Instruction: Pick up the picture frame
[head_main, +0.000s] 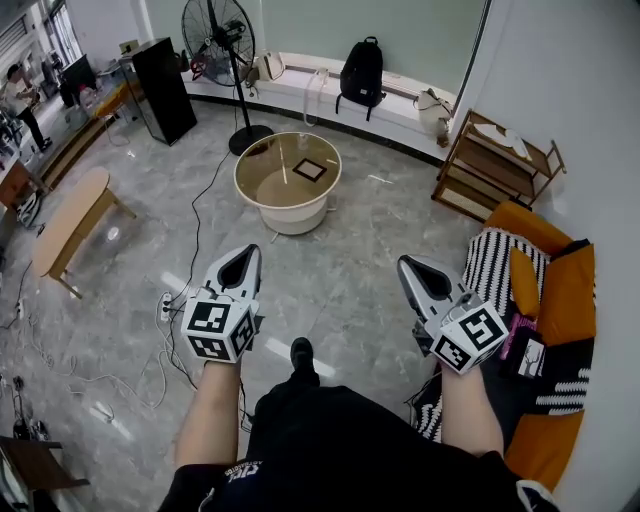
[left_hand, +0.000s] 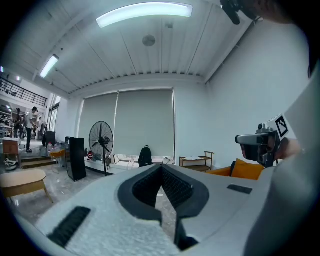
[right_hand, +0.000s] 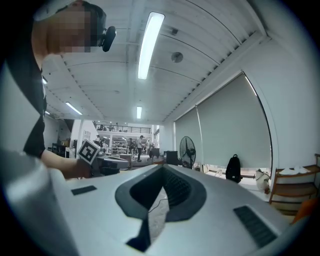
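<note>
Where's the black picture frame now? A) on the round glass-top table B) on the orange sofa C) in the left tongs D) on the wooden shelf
A: the small black square picture frame lies flat on the round glass-topped table; the left tongs and right tongs are shut and empty, short of it.

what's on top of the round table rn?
A dark square picture frame lies flat on the round table top, toward its far side. A thin pale streak beside it is too small to identify. Anything under the frame is covered.
</note>
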